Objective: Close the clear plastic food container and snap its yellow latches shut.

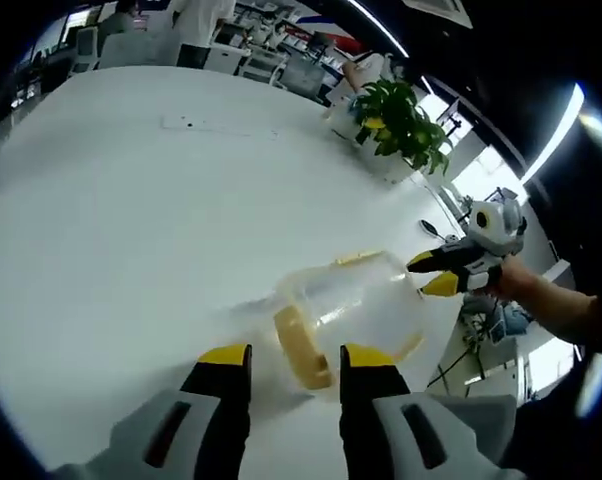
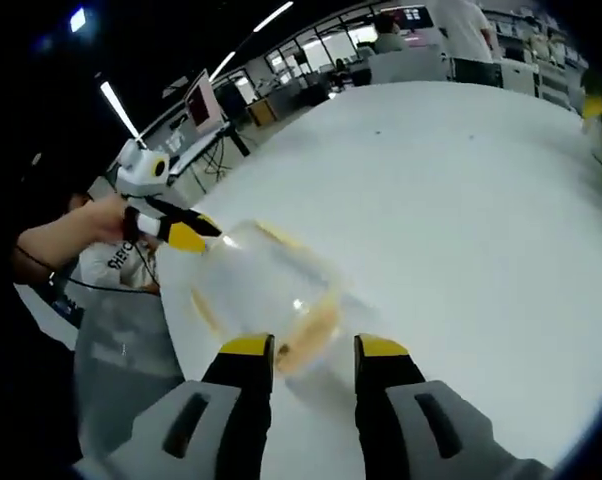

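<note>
Your left gripper [image 1: 296, 358] and right gripper [image 2: 314, 348], both with jaws apart, flank the blurred container [image 1: 351, 310]; its latches [image 1: 301, 345] are indistinct.

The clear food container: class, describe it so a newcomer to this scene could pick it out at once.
On the big white table, look near the edge between the two grippers, away from the potted plant. The container sits there, the one see-through box, trimmed with yellow latches.

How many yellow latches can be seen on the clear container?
3 in the left gripper view: one just ahead of the left gripper, one on the far edge, one at right. Blur may hide a fourth.
</note>
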